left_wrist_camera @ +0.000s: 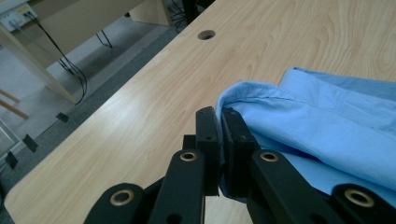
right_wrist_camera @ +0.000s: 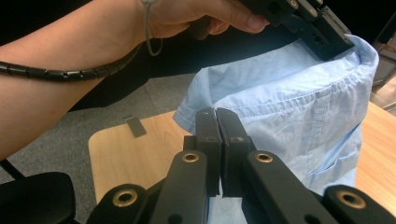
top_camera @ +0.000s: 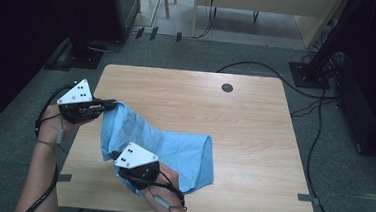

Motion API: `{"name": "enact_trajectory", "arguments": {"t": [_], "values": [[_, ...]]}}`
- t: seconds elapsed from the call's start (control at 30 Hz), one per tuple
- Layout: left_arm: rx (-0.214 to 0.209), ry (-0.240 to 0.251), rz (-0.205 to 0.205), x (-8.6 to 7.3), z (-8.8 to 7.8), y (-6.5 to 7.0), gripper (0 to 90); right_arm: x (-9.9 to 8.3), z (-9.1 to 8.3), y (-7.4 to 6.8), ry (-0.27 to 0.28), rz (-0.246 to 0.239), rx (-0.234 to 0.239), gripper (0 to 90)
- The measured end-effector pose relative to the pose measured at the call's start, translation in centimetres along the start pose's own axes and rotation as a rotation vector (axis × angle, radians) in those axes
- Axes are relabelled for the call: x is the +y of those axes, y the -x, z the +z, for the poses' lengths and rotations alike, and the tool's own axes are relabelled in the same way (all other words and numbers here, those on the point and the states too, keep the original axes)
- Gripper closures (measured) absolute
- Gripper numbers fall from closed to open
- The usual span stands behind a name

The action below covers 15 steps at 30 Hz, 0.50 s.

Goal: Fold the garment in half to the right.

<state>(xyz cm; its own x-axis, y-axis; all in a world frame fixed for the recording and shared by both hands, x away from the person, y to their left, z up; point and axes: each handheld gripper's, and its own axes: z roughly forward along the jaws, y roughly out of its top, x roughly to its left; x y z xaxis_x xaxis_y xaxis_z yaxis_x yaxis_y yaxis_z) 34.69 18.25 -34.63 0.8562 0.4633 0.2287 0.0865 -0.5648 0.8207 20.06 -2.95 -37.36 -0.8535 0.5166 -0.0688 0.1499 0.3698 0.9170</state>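
A light blue shirt (top_camera: 182,153) lies crumpled on the left front part of the wooden table (top_camera: 254,130), its left end raised off the surface. My left gripper (top_camera: 112,103) is at the table's left edge, shut on the shirt's stitched hem (left_wrist_camera: 261,91). My right gripper (top_camera: 116,156), near the front edge, is shut on a fold of the same shirt (right_wrist_camera: 289,102). In the right gripper view the left gripper (right_wrist_camera: 334,46) pinches the cloth's top corner, held by a hand (right_wrist_camera: 196,16). The fabric hangs taut between the two grips.
A round cable hole (top_camera: 227,87) sits at the table's far middle. Black cables (top_camera: 315,125) run over the grey carpet on the right. Dark stand bases (top_camera: 306,74) and a pale desk (top_camera: 263,1) stand behind the table.
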Motion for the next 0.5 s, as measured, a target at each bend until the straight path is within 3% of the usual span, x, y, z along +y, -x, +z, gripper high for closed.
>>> {"name": "enact_trajectory", "arguments": {"t": [0.03,0.07,0.27,0.3,0.47,0.5], "values": [[0.0,0.0,0.0,0.0,0.0,0.0,86.8,-0.6,-0.4,0.4,-0.004,0.012,-0.007,88.9],[-0.026,0.008,-0.008,0.3,1.1,0.2,86.8,-0.7,-0.5,0.4,-0.007,0.016,-0.006,88.9],[-0.044,0.008,-0.003,0.7,2.1,0.5,86.7,-2.0,-1.5,1.3,-0.012,0.04,-0.017,88.9],[-0.066,0.001,-0.002,1.1,3.2,0.9,86.7,-2.0,-1.5,1.3,-0.012,0.04,-0.017,88.8],[-0.082,-0.004,0.0,1.3,4.0,1.2,86.7,-3.3,-2.4,1.8,-0.012,0.068,-0.031,88.8],[-0.104,-0.004,-0.002,1.5,5.1,1.5,86.6,-3.5,-2.5,1.8,-0.013,0.071,-0.032,88.8]]}}
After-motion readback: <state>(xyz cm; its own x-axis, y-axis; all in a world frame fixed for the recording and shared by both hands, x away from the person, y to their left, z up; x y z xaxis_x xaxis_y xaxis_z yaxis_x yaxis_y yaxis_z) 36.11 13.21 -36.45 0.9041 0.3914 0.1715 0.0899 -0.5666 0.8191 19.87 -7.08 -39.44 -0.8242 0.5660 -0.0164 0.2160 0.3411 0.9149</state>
